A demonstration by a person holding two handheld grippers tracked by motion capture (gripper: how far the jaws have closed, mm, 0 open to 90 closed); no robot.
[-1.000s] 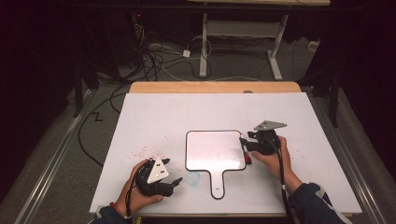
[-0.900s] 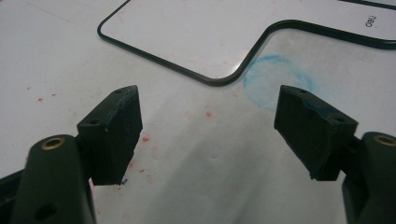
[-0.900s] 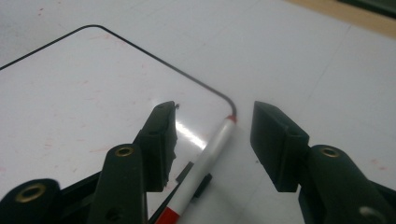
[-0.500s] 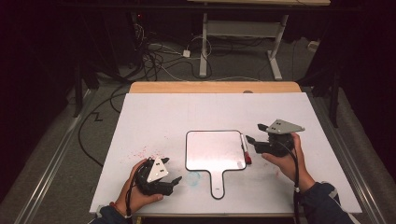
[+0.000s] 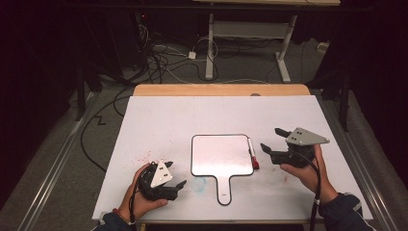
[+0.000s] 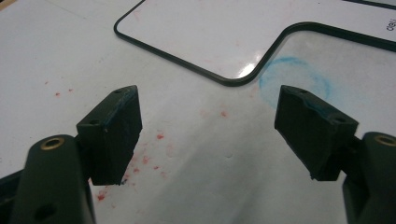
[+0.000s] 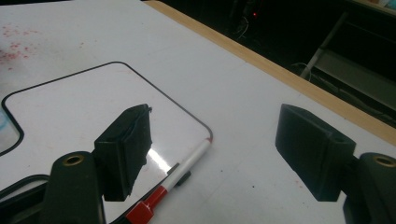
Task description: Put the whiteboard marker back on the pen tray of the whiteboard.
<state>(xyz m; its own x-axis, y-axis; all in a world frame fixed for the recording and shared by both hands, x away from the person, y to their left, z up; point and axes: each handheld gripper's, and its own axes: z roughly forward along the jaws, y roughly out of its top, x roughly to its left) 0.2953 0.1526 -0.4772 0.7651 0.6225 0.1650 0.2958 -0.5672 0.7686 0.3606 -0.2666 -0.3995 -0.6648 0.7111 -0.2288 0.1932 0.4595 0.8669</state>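
Right hand-held gripper [image 5: 271, 143], jaws just opened wide and empty, hovers beside red-capped white marker [image 5: 252, 154] lying along paddle-shaped whiteboard's [image 5: 221, 156] right edge; left hand-held gripper [image 5: 174, 175] wide open, empty.

Glossy board and marker on a smooth white desk top

Small paddle-shaped whiteboard [image 5: 221, 156] with thin dark rim, glossy and smooth, mirroring light; slim white plastic marker with red cap [image 7: 175, 179], smooth, slightly shiny, along its right edge. Broad white desk top [image 5: 192, 115], smooth, low sheen, speckled red and smeared blue near the front edge; pale wood strip [image 5: 221, 90] along the far edge, matt. Matt black, rubbery-looking pads [image 6: 119, 126], scuffed, with brass-coloured metal eyelets.
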